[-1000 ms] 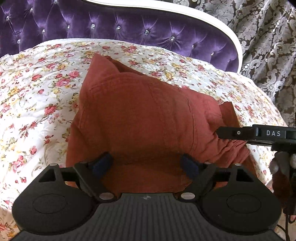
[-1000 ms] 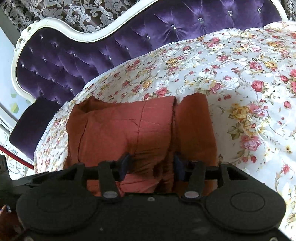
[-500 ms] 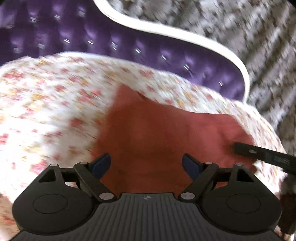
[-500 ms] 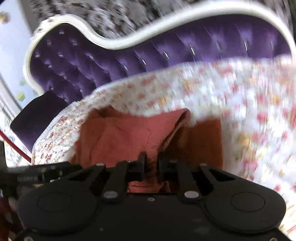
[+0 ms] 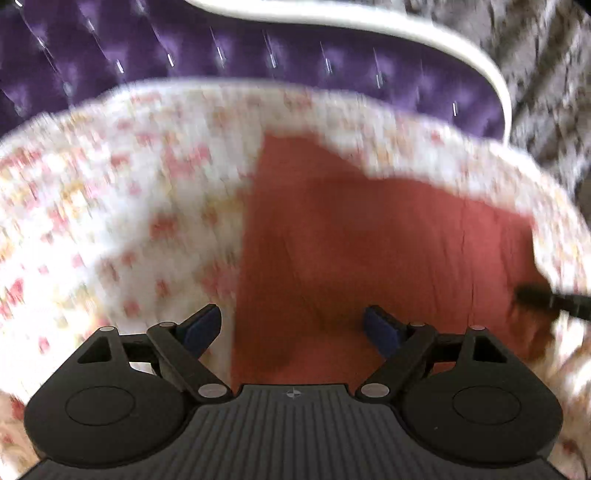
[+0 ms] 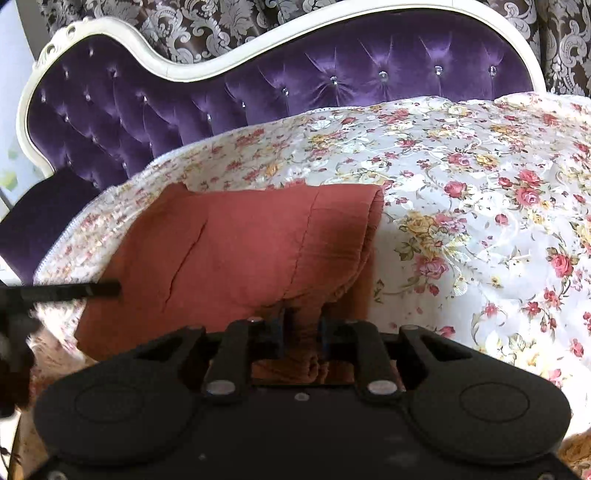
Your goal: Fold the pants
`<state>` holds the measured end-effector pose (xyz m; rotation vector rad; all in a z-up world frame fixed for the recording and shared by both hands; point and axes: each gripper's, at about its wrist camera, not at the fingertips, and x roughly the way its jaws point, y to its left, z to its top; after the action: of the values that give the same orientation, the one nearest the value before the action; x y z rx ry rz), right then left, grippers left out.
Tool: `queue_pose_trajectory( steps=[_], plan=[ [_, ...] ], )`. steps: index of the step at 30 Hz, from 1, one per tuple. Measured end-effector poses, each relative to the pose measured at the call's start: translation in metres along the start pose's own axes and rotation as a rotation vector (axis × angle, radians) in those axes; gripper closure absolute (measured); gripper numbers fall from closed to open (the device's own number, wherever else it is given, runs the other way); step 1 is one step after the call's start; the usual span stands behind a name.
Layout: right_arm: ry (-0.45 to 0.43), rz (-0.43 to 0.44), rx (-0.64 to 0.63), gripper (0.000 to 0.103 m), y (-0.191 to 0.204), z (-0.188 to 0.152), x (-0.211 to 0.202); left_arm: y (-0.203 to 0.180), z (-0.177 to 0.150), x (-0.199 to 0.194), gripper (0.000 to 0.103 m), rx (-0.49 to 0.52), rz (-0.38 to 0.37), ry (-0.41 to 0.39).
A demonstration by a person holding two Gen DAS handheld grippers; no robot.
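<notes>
The rust-red pants [image 6: 251,251] lie folded in a thick rectangle on the floral bedspread [image 6: 480,206]. My right gripper [image 6: 301,332] is shut on the near edge of the pants, with bunched cloth between its blue pads. In the blurred left wrist view the pants [image 5: 369,251] fill the middle and right. My left gripper [image 5: 293,328] is open and empty just above their near left edge, one finger over the bedspread [image 5: 110,221]. A tip of the left gripper shows at the left of the right wrist view [image 6: 74,290].
A purple tufted headboard [image 6: 295,85] with a white frame runs along the back of the bed. Patterned dark curtains [image 6: 207,22] hang behind it. The bedspread stretches away to the right of the pants.
My right gripper has shut on the near edge of the pants. My left gripper has swung left, fast enough to blur its view. The fold now lies flatter.
</notes>
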<state>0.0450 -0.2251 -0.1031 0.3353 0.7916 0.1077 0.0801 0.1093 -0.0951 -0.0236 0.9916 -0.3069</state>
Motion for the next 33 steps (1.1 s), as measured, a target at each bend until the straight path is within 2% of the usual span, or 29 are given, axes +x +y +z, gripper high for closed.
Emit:
queue_pose_trajectory(
  steps=[4, 6, 9, 11, 14, 18, 20, 23, 25, 28, 33],
  plan=[
    [0.044, -0.032, -0.008, 0.075, -0.002, -0.002, -0.001, 0.005, -0.009, -0.009, 0.017, 0.002, -0.023, 0.005],
    [0.029, -0.081, -0.033, 0.074, 0.003, -0.001, -0.012, 0.004, -0.003, -0.026, 0.018, 0.031, 0.004, -0.041],
    [-0.097, -0.191, -0.128, 0.067, 0.024, 0.008, -0.03, 0.002, 0.018, -0.046, 0.017, 0.052, 0.006, -0.118],
    [-0.153, -0.173, -0.163, 0.067, 0.034, 0.019, -0.034, 0.003, 0.038, -0.045, 0.017, 0.04, -0.005, -0.136],
    [-0.158, -0.094, -0.169, 0.067, 0.043, 0.034, -0.017, 0.001, 0.066, -0.028, 0.017, 0.045, 0.045, -0.158],
    [-0.126, -0.058, -0.198, 0.068, 0.055, 0.043, 0.019, -0.004, 0.098, 0.012, 0.017, 0.047, 0.077, -0.143],
    [-0.106, -0.064, -0.212, 0.069, 0.055, 0.041, 0.033, -0.003, 0.106, 0.033, 0.017, 0.067, 0.114, -0.114],
    [-0.063, -0.118, -0.206, 0.078, 0.049, 0.032, 0.051, 0.005, 0.111, 0.067, 0.015, 0.1, 0.241, -0.045],
    [-0.06, -0.11, -0.182, 0.082, 0.035, 0.022, 0.054, 0.015, 0.11, 0.076, 0.01, 0.067, 0.217, -0.04],
    [-0.087, -0.104, -0.207, 0.082, 0.032, 0.012, 0.047, 0.03, 0.109, 0.077, 0.005, 0.001, 0.185, -0.034],
    [-0.108, -0.14, -0.266, 0.081, 0.041, -0.002, 0.041, 0.038, 0.117, 0.081, 0.003, -0.045, 0.208, -0.079]
  ],
)
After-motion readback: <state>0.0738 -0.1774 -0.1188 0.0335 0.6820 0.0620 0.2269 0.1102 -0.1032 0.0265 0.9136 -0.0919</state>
